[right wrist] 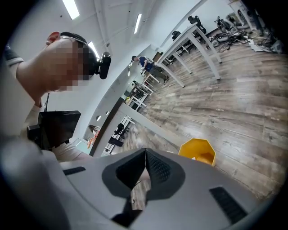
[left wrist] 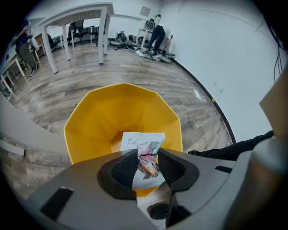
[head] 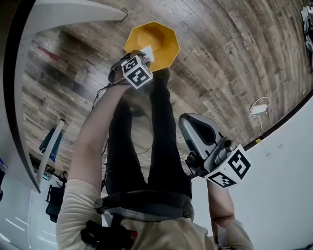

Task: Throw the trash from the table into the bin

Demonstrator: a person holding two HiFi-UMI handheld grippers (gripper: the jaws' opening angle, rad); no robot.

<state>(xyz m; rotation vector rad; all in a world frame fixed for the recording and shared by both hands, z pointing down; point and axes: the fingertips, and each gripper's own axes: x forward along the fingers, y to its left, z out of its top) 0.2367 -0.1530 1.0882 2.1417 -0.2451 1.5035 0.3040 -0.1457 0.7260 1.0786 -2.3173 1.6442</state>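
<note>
A yellow faceted bin (head: 152, 43) stands on the wood floor, also seen close in the left gripper view as the bin (left wrist: 103, 121) and small in the right gripper view as the bin (right wrist: 198, 151). My left gripper (left wrist: 147, 162) hangs over the bin's near rim, shut on a crumpled white printed wrapper (left wrist: 145, 157) that pokes out past the pads over the bin's mouth. In the head view the left gripper (head: 143, 58) shows at the bin's edge. My right gripper (right wrist: 145, 173) is shut with nothing between its pads, held off to the side by my leg (head: 166, 141).
A white table edge (head: 63, 14) curves along the upper left. White desks (left wrist: 81, 22) and a bent-over person (left wrist: 155, 36) are at the far end of the room. A white wall (head: 288, 171) and a cable with an adapter (head: 259, 108) lie right.
</note>
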